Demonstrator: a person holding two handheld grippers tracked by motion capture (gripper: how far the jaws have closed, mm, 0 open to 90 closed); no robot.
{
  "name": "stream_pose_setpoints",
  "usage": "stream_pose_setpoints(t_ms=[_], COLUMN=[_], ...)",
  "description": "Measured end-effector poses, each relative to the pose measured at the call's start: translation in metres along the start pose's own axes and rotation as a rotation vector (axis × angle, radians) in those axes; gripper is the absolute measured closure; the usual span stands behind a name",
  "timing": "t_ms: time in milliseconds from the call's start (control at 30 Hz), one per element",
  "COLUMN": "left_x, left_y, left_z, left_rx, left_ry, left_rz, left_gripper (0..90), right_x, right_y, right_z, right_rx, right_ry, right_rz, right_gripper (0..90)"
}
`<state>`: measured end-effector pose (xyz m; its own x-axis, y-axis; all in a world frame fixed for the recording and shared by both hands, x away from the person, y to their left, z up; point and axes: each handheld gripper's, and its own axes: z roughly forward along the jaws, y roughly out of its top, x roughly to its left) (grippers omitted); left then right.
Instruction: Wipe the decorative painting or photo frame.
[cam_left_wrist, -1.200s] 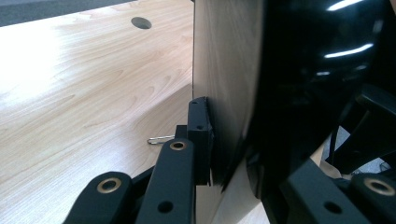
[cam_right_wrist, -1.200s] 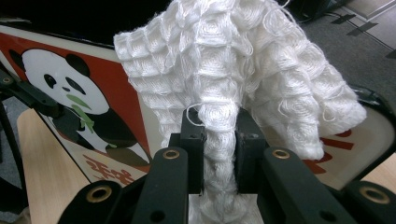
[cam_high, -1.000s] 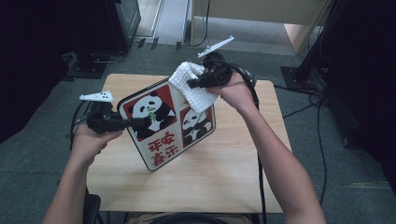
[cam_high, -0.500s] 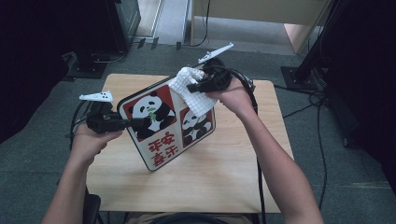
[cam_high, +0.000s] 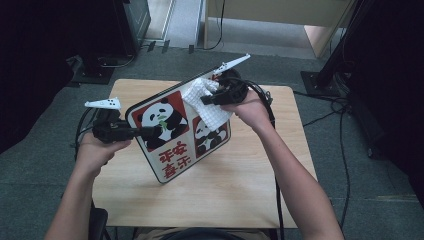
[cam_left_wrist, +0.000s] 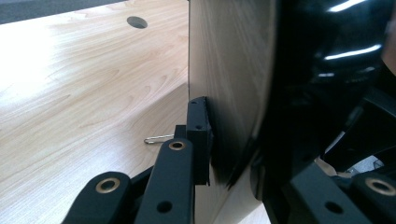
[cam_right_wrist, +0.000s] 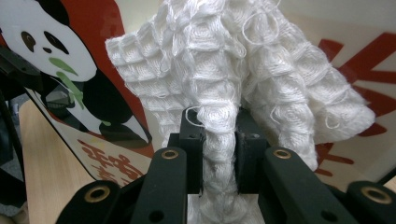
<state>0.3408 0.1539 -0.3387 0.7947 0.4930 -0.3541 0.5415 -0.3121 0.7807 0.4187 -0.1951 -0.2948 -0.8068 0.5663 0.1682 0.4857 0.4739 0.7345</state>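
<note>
White waffle cloth (cam_right_wrist: 233, 74) pinched in right gripper (cam_right_wrist: 219, 140), pressed on panda sign (cam_high: 172, 132); left gripper (cam_left_wrist: 219, 140) clamps sign's edge.

Both forearms enter from six o'clock. The left tool (cam_high: 150, 132) sits at about nine o'clock, pointing toward three, its jaws clamped tight. The right tool (cam_high: 206, 100) is at about one o'clock, pointing toward nine, jaws closed.

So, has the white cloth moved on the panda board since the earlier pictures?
Yes. The white cloth, held by the right gripper, has slid slightly toward the panda board's far top edge.
</note>
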Motion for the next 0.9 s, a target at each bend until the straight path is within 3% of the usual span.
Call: stream_pose_setpoints(t_ms=[300,900], left_x=[0.0,0.0], left_y=[0.0,0.0], left_z=[0.0,0.0], left_rx=[-0.001,0.0], left_ry=[-0.001,-0.005], left_rz=[-0.001,0.001], left_gripper=[78.6,78.5], right_x=[-0.001,-0.004], right_y=[-0.013,-0.032], right_z=[0.007,0.016], right_rx=[-0.018,-0.001], right_ry=[0.012,0.021], right_rz=[0.011,0.027], right_gripper=[76.6,75.2])
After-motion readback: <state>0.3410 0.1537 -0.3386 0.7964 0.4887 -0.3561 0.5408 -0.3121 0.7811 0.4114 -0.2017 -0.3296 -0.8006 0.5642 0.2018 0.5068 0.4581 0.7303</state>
